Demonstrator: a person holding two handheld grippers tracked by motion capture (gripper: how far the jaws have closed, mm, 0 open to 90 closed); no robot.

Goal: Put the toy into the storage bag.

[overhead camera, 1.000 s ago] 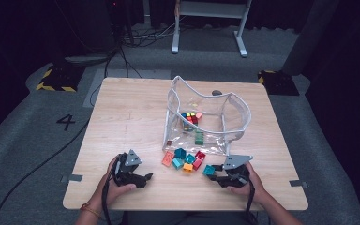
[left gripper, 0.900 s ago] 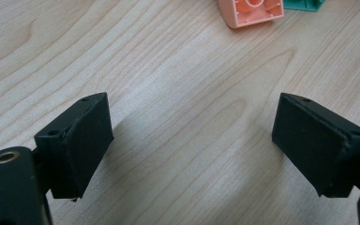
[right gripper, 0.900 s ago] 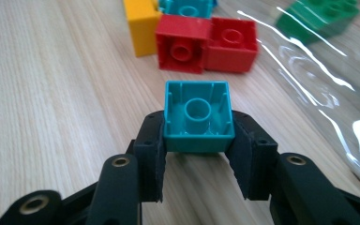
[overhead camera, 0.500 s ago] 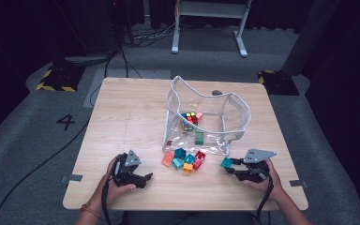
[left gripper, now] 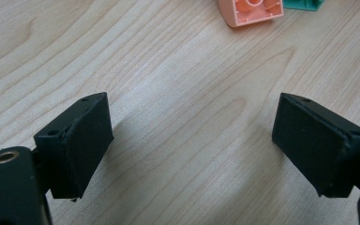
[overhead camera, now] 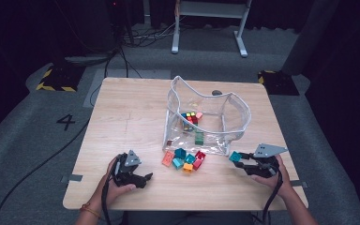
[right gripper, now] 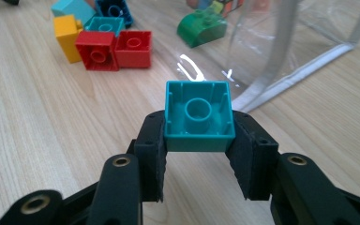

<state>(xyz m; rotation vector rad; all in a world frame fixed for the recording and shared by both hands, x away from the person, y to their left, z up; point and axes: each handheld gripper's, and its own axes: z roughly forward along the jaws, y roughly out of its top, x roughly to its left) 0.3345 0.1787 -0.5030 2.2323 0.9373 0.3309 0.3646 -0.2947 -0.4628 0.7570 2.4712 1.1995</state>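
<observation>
Right gripper (overhead camera: 240,159) clamped on teal brick (right gripper: 197,115), seemingly lifted just off tabletop (overhead camera: 131,108), right of clear bag (overhead camera: 206,119). Left gripper (overhead camera: 143,178) wide open, empty, near brick pile (overhead camera: 185,159).

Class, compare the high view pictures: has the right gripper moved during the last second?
Yes. The right gripper, shut on a teal brick, has shifted rightward, away from the brick pile toward the table's right edge, alongside the clear bag.

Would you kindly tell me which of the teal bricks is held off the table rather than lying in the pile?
The teal brick clamped hollow-side-out in the right gripper, apart from the pile by the clear bag.
</observation>
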